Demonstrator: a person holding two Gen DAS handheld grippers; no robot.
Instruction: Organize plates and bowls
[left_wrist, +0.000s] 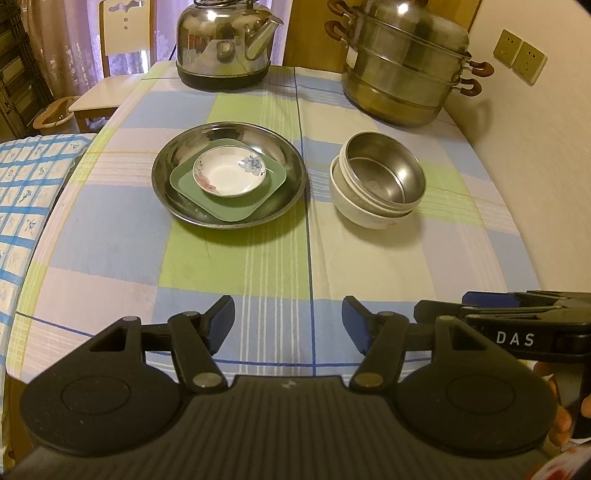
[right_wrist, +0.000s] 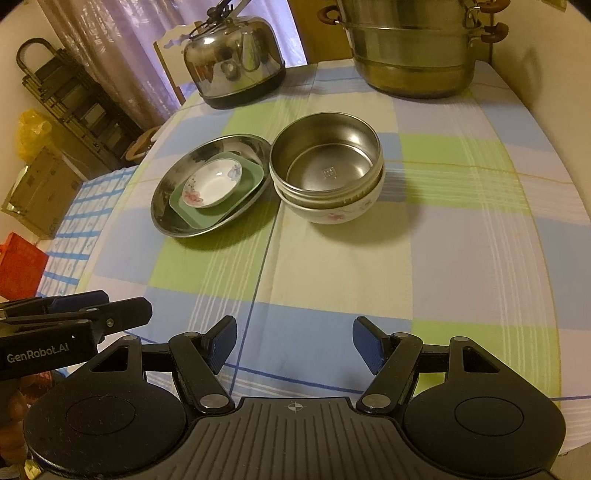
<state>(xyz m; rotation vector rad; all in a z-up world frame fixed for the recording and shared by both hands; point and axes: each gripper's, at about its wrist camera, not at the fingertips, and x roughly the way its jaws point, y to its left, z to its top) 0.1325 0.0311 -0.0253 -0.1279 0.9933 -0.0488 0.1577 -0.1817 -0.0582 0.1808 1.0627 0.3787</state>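
Observation:
A wide steel plate (left_wrist: 173, 162) (right_wrist: 166, 206) lies mid-table. In it rests a green square plate (left_wrist: 236, 210) (right_wrist: 192, 216), topped by a small white floral saucer (left_wrist: 229, 175) (right_wrist: 212, 186). To its right a steel bowl (left_wrist: 384, 173) (right_wrist: 328, 162) sits nested in a white floral bowl (left_wrist: 358, 212) (right_wrist: 332, 214). My left gripper (left_wrist: 288, 325) hovers open over the near cloth, nothing between its blue pads. My right gripper (right_wrist: 294, 345) is likewise open and empty, near the front edge. Each gripper shows at the other view's side: the right gripper (left_wrist: 517, 325), the left gripper (right_wrist: 74, 321).
A steel kettle (left_wrist: 221, 44) (right_wrist: 236, 74) and a stacked steamer pot (left_wrist: 406, 62) (right_wrist: 417, 48) stand at the table's back. A wooden chair (left_wrist: 118, 55) sits beyond the far left corner. The wall (left_wrist: 535, 155) runs along the right edge. Boxes and a rack (right_wrist: 74, 103) lie at left.

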